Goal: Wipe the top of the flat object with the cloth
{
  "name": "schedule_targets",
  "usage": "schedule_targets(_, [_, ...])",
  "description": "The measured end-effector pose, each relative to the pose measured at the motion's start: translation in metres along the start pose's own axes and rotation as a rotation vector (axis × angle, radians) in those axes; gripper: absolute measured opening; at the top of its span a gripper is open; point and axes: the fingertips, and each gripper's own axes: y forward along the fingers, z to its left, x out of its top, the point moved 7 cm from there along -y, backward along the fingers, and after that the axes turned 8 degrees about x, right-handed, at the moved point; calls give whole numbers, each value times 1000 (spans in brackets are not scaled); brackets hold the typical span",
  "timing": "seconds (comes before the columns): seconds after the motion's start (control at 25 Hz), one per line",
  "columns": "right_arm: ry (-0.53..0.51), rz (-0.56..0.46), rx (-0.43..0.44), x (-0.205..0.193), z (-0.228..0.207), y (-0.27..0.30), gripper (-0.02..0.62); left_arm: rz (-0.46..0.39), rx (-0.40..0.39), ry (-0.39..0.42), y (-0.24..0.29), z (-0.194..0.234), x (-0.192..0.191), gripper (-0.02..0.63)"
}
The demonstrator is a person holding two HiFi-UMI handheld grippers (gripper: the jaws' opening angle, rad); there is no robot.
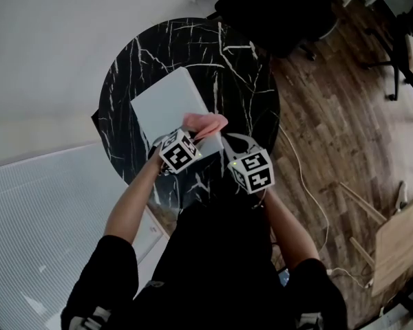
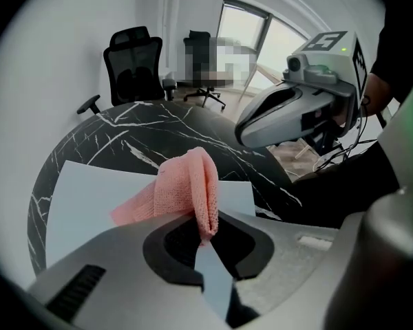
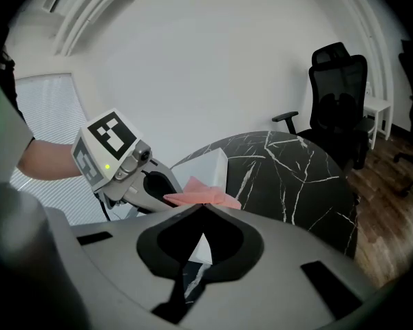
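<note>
On the round black marble table [image 1: 255,81] lies the pale grey flat board [image 1: 166,102], and the pink cloth [image 1: 206,124] sits bunched over its near right corner. The head view hides the jaws under the marker cubes. The left gripper view shows the left gripper [image 2: 208,234] clamped on a fold of the cloth, the rest standing up in a loop above the board. The right gripper view shows the right gripper [image 3: 203,208] with its jaws pressed together and nothing visible between them. Its tips are just short of the cloth and point along the board's edge. Only the two gripper views show the black office chair [image 2: 132,64] beyond the table.
</note>
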Motion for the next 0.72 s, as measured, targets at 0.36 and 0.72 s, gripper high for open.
schedule_targets(0.36, [-3,-10,5,1,-4,-7,-6,2,-55,-21,2,-35,0,20])
schedule_targets(0.72, [-3,-10,10,-4,-6,-15,-5,-9,-72,-45,3,-59,-1,20])
